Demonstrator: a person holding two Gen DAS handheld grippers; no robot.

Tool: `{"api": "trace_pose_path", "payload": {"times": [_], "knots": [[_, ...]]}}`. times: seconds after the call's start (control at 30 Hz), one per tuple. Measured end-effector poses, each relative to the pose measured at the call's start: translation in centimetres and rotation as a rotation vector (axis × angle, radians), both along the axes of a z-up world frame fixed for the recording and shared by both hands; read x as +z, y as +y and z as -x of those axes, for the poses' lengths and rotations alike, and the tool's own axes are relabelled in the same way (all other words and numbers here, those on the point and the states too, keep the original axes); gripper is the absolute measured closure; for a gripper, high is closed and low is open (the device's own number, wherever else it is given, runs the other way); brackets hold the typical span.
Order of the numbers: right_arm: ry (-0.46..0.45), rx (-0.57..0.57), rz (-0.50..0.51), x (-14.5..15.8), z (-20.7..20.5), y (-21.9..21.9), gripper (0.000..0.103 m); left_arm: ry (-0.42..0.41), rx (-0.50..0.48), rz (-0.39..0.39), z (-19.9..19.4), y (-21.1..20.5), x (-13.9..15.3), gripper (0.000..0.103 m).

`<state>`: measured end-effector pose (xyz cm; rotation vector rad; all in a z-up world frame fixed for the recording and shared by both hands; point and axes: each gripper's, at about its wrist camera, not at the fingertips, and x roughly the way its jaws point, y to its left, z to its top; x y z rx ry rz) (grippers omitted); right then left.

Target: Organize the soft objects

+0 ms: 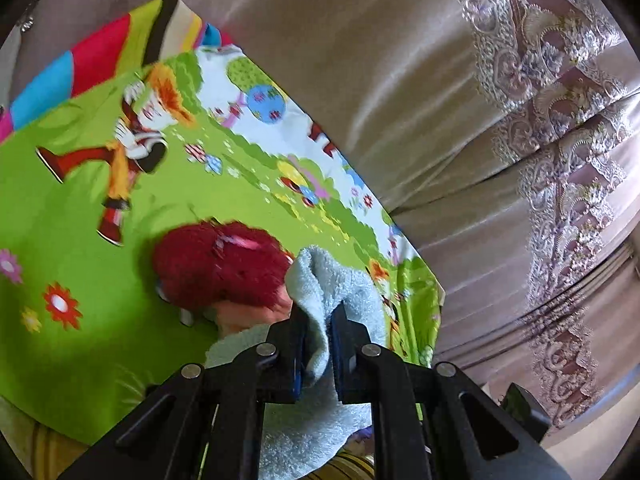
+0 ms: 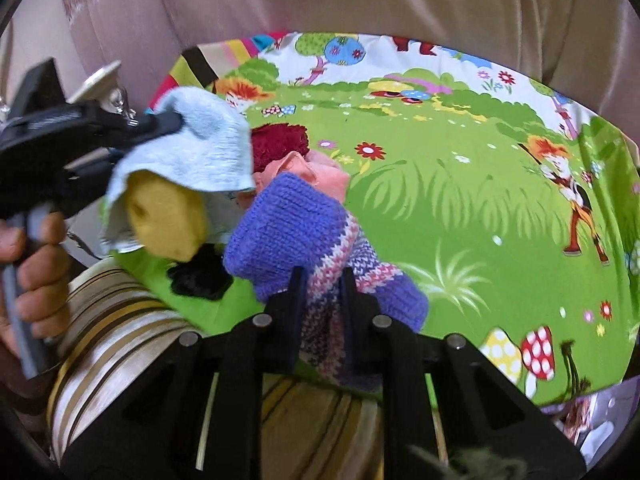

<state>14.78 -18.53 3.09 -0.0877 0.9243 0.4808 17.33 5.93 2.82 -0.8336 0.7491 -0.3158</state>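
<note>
My left gripper (image 1: 320, 312) is shut on a light blue towel (image 1: 324, 276), which hangs from its jaws above the mat. In the right wrist view the same towel (image 2: 200, 140) droops from the left gripper (image 2: 170, 120) over a yellow soft item (image 2: 164, 216). My right gripper (image 2: 322, 276) is shut on a purple knit piece (image 2: 292, 216) with pink and white stripes. Behind these lie a red fuzzy item (image 2: 280, 140), a pink cloth (image 2: 316, 172) and a black item (image 2: 200, 276). The red fuzzy item (image 1: 220, 268) also lies just left of the towel.
Everything lies on a bright green cartoon-print mat (image 2: 460, 208). A striped cushion (image 2: 120, 320) sits at its near edge. Beige satin fabric (image 1: 400, 80) with a lace border (image 1: 560, 160) rises behind the mat. A person's hand (image 2: 36, 264) holds the left gripper's handle.
</note>
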Motion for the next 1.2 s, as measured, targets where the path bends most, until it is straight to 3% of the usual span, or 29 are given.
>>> {"api": "trace_pose_path", "payload": {"times": [0.13, 0.23, 0.4, 0.5, 0.57, 0.63, 0.8, 0.87, 0.97, 1.07, 1.2], "knots": [[0.014, 0.026, -0.103, 2.1, 2.2, -1.9, 0.083, 0.052, -0.053, -0.022, -0.4, -3.3, -0.6, 0.092], [0.017, 0.098, -0.081, 2.6, 3.8, -0.8, 0.083, 0.095, -0.096, 0.059, -0.8, -5.2, -1.9, 0.092], [0.104, 0.101, 0.112, -2.7, 1.3, 1.5, 0.083, 0.102, -0.101, 0.093, -0.4, -5.9, -2.5, 0.093], [0.168, 0.112, 0.116, -4.6, -0.3, 2.2, 0.084, 0.162, -0.067, 0.092, -0.3, -5.1, -4.1, 0.093], [0.169, 0.119, 0.142, -5.1, -0.9, 2.8, 0.084, 0.197, -0.01, -0.025, -0.2, -4.5, -4.3, 0.093], [0.177, 0.124, 0.159, -5.6, -1.2, 3.2, 0.084, 0.157, 0.073, -0.265, 0.1, -4.2, -2.8, 0.093], [0.173, 0.124, 0.178, -6.1, -1.2, 3.9, 0.084, 0.061, 0.113, -0.461, 0.9, -4.5, -0.3, 0.093], [0.174, 0.119, 0.166, -5.8, -1.2, 3.8, 0.084, 0.064, 0.076, -0.384, 0.8, -4.4, -0.5, 0.093], [0.146, 0.104, 0.126, -4.5, -0.4, 2.4, 0.087, 0.162, 0.045, -0.2, -0.1, -3.6, -3.1, 0.093], [0.127, 0.085, 0.092, -3.0, 0.6, 1.0, 0.088, 0.208, -0.016, 0.053, -0.5, -3.2, -4.7, 0.093], [0.097, 0.03, 0.052, -0.8, 2.0, -2.2, 0.088, 0.189, -0.096, 0.209, -0.7, -5.3, -3.4, 0.093]]}}
